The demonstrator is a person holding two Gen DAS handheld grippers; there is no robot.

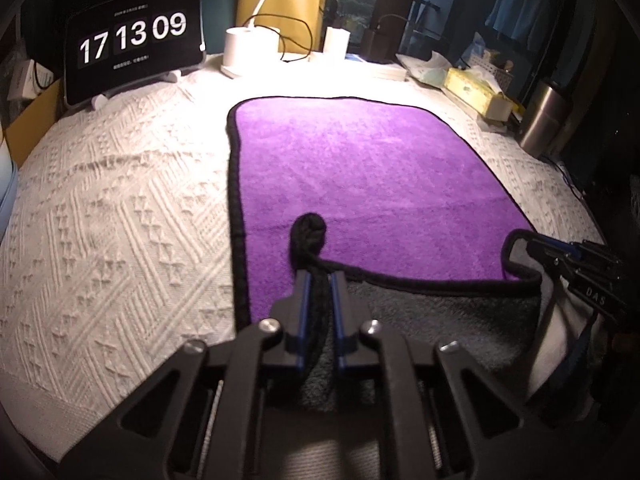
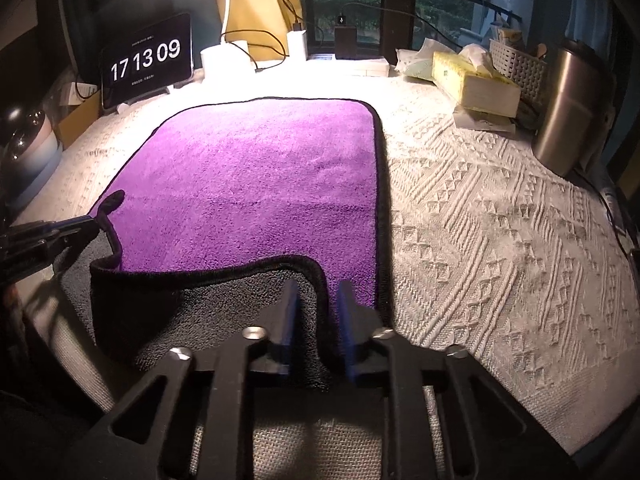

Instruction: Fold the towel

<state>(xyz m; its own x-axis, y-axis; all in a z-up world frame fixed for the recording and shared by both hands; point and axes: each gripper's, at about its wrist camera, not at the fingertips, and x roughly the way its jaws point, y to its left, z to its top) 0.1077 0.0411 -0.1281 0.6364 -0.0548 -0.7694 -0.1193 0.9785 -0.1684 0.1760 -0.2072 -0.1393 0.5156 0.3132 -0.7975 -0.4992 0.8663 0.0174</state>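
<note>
The purple plush towel with a black bound edge and a grey underside (image 1: 360, 168) lies spread nearly flat on the bench, which is covered by a white woven cloth with a raised diamond pattern (image 1: 120, 220); only its near edge has come up, showing the grey reverse (image 2: 192, 312) turned toward the cameras. By my reading the fold has only just begun: both near corners are taken up, but the near hem sits barely past its starting line and the far edge by the lamp base is untouched, so the whole carry-over, the laying down and any second fold remain to be done. The left gripper (image 1: 318, 280) points forward and slightly down along the towel's left side, its blue-lined fingers (image 1: 304, 300) pressed onto the black hem, with the corner bunched into a small dark knob (image 1: 308, 230) standing up just beyond the tips. The right gripper (image 2: 318, 292) sits at about the same height at the near right corner, aimed the same way; the rounded corner and its black binding run between its fingers (image 2: 290, 312), and a sliver of gap shows beside the cloth, so I judge it is pinching the towel, though less tightly than the left. In the left view its tips meet the lifted corner (image 1: 520, 240). The hem sags slightly between the grips.
</note>
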